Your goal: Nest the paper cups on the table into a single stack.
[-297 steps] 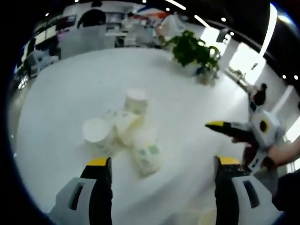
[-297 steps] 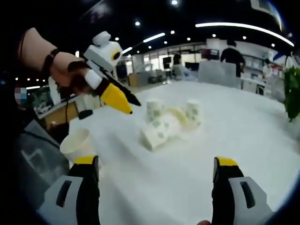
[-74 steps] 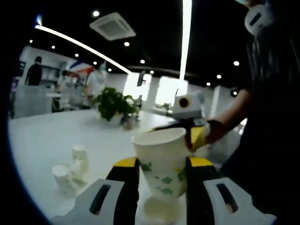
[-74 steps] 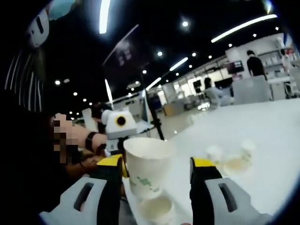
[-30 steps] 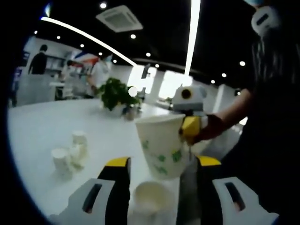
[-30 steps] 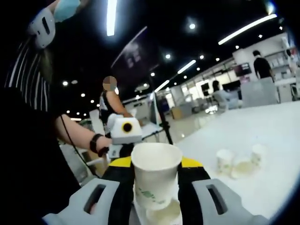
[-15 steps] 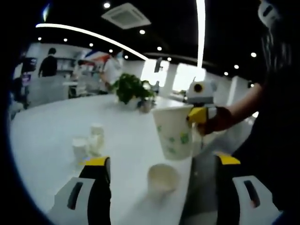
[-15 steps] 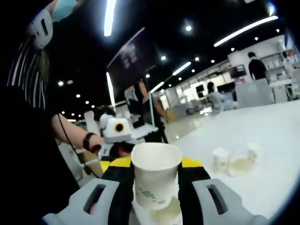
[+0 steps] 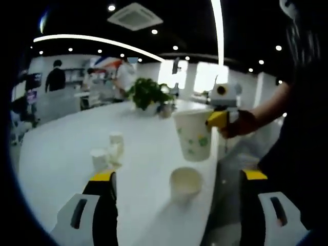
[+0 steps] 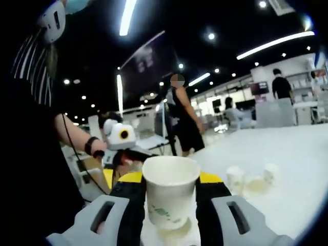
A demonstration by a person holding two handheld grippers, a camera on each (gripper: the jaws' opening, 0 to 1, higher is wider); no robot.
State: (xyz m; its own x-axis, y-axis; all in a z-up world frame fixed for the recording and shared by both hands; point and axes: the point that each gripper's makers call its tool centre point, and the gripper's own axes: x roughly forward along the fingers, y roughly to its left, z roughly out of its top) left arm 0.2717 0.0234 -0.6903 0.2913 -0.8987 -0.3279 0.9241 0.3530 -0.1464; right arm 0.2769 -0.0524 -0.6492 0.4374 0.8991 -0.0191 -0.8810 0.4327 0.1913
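Cups are what both hands are busy with at a big white table. In the right gripper view, the right gripper has its two yellow-tipped jaws pressed against the sides of a white paper cup with green leaf prints; the cup stands upright, mouth at 12 o'clock, low in the middle of the view. Right under it, at 6 o'clock, peeks the rim of a second paper cup that sits on the table. Off at 3 o'clock, well apart, is a little heap of more paper cups. At 9 o'clock the left gripper shows with a hand on it. In the left gripper view, the left gripper's own jaws are spread wide apart with nothing between them. The held cup hangs in the air at about 1 o'clock from the middle, gripped at its right side by the right gripper's yellow tip. Below it, at about 6 o'clock from it, the second cup stands alone on the table, mouth up, between the spread jaws. The heap sits at 9 o'clock, some cups upright and some tipped over. A green potted plant stands far back at 12 o'clock.
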